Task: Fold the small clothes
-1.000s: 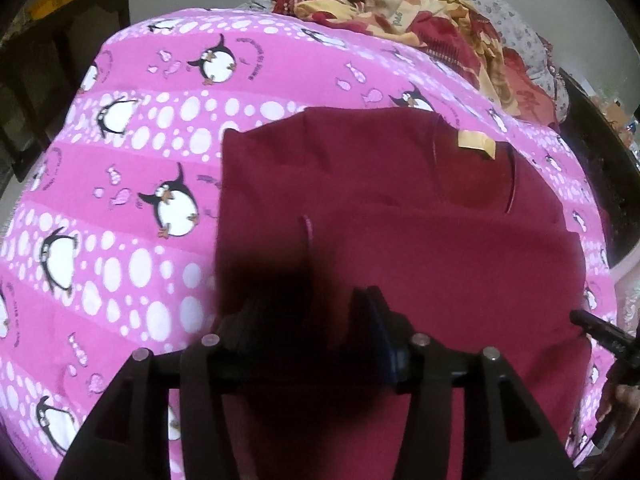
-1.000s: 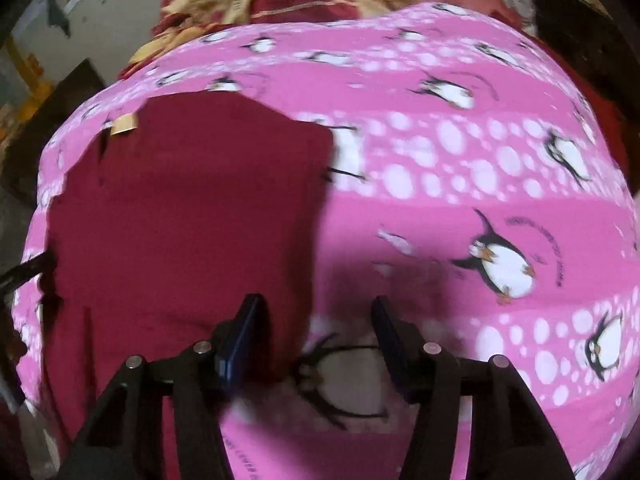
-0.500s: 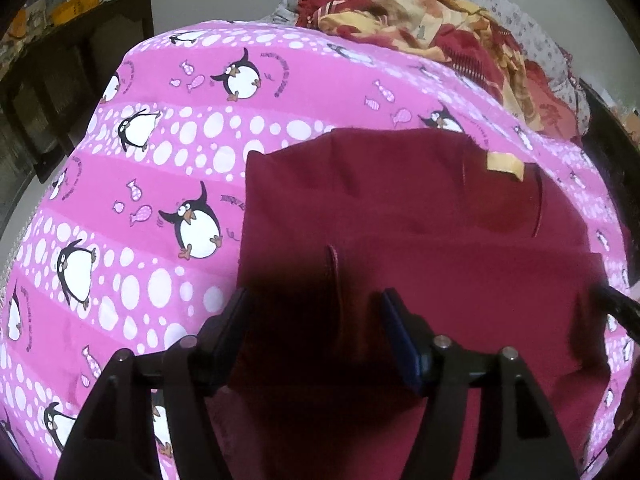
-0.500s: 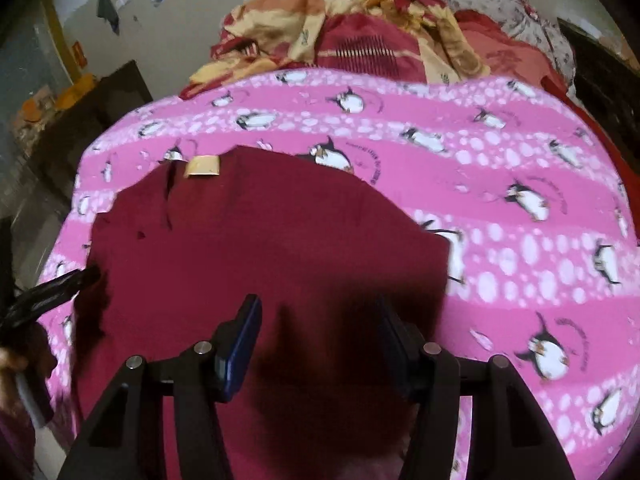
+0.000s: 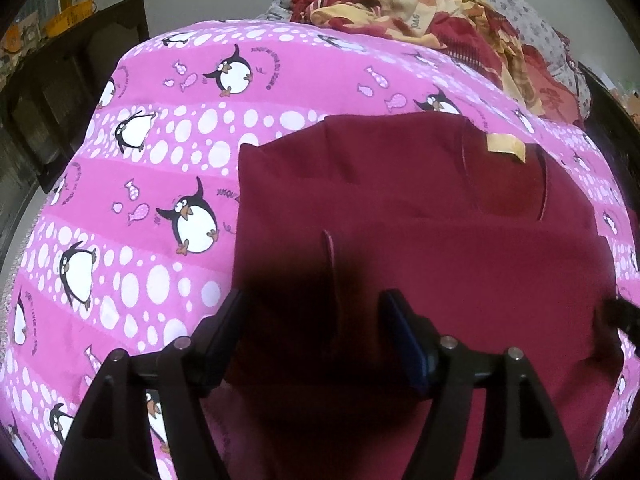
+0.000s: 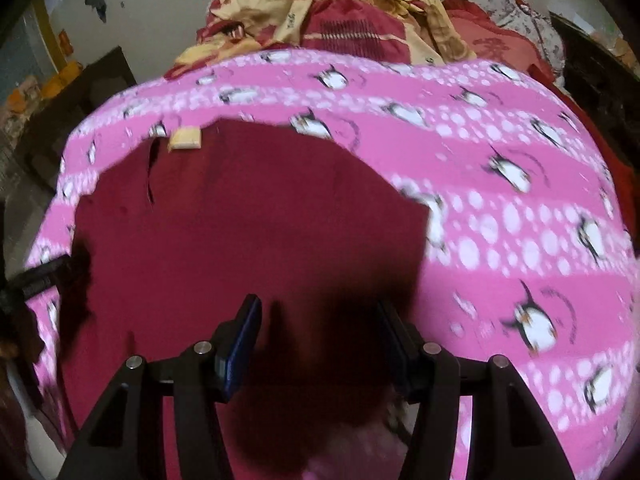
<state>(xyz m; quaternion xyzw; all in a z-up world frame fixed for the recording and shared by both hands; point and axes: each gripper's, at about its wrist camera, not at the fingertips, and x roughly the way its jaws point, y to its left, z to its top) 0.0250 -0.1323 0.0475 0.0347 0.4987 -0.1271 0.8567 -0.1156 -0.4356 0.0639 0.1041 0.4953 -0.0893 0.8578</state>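
Observation:
A maroon garment [image 5: 420, 216] with a yellow neck label [image 5: 505, 145] lies flat on the pink penguin bedsheet [image 5: 160, 168], partly folded with an upper layer over the lower part. It also shows in the right wrist view [image 6: 256, 220], label [image 6: 185, 139] at the far left. My left gripper [image 5: 312, 320] is open and empty above the garment's near left part. My right gripper [image 6: 318, 324] is open and empty above its near right part. The other gripper's tip shows at the right edge [image 5: 622, 316] and at the left edge [image 6: 44, 276].
A heap of red and yellow bedding [image 5: 420, 4] lies at the far end of the bed [image 6: 360, 12]. Dark wooden furniture [image 5: 52, 92] stands to the left. Dark furniture [image 6: 600, 64] is at the right. The sheet [image 6: 520, 200] spreads right of the garment.
Both grippers pulled back and rose, so more of the bed and the far bedding shows. The right gripper shifted left, from over the garment's right edge to over the garment. Jaws stay open.

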